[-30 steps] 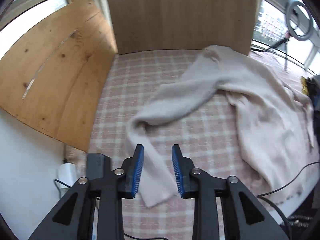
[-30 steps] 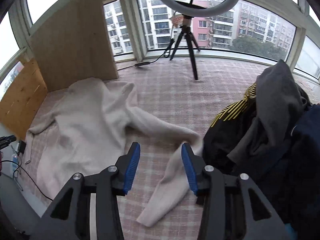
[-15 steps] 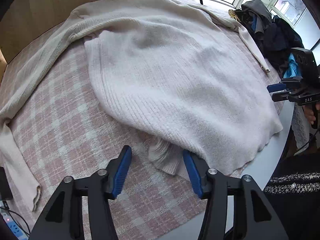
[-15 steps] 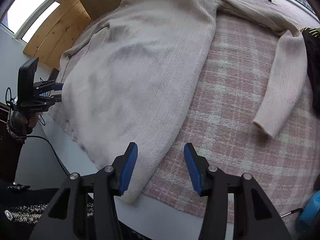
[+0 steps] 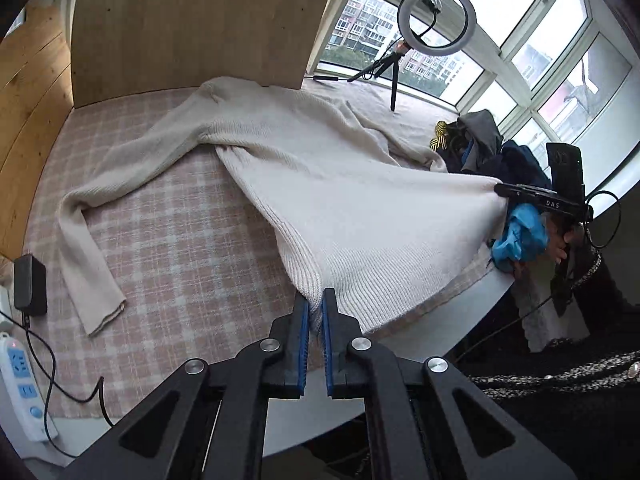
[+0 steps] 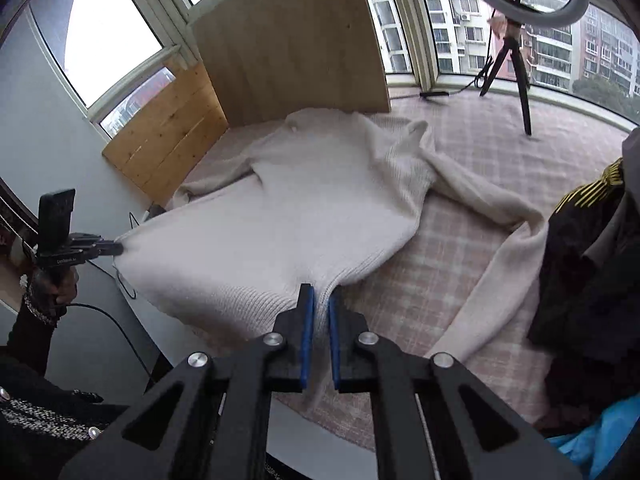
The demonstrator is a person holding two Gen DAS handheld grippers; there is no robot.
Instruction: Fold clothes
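A cream knit sweater (image 5: 320,184) lies spread on the pink checked table cover (image 5: 168,248), its hem lifted off the surface and stretched between both grippers. My left gripper (image 5: 315,300) is shut on the hem's left corner. My right gripper (image 6: 320,296) is shut on the hem's right corner. Each one shows in the other's view: the right gripper (image 5: 502,189) at the right edge, the left gripper (image 6: 116,249) at the left edge. One sleeve (image 5: 92,256) trails left on the cover, the other sleeve (image 6: 496,272) trails right. The sweater (image 6: 304,208) hangs taut between the corners.
A pile of dark clothes (image 6: 592,248) and a blue cloth (image 5: 520,236) sit at the right end. A ring light on a tripod (image 5: 436,12) stands at the back by the windows. Wooden boards (image 5: 192,20) lean at the back left. A power strip (image 5: 20,388) and black adapter (image 5: 29,284) lie left.
Both grippers closed on the sweater's hem corners, which lay flat half a second ago, and lifted them up and apart. The views swung from looking down at the sweater to looking across it.
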